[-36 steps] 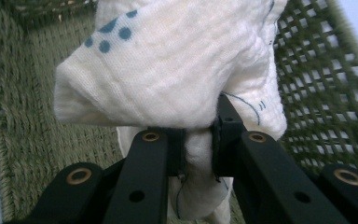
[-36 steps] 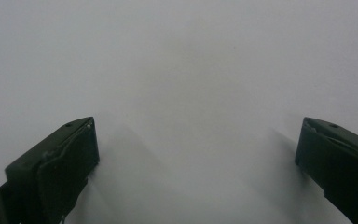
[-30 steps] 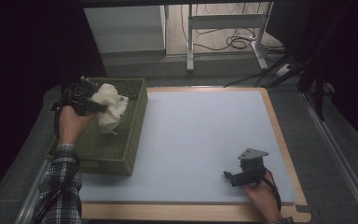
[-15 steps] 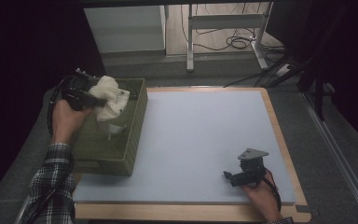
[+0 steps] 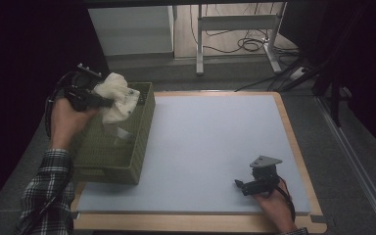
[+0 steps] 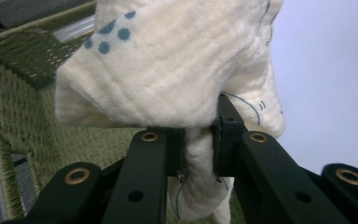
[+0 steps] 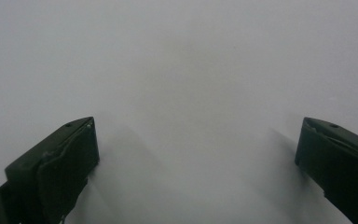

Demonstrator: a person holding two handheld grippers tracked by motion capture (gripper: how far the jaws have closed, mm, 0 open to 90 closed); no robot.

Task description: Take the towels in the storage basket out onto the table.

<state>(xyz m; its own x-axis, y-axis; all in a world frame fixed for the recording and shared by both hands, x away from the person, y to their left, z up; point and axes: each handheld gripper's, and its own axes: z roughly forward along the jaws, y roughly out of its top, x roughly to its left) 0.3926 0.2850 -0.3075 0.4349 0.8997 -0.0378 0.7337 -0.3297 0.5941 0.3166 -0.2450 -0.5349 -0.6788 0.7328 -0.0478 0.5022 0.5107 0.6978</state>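
Pale blue matting covered the bench [image 5: 215, 147], where the left gripper [image 6: 198, 149], clamped tight on a cream cloth [image 6: 168, 70] above the green woven basket [image 5: 127, 161], probably needed a steady lift clear of the rim, while the right gripper [image 7: 196, 158] rested with its jaws wide apart and nothing between them.

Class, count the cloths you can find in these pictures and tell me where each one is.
1. A cream cloth with blue dots is clamped in the left gripper, hanging over the far end of the green basket. More may lie hidden in the basket.
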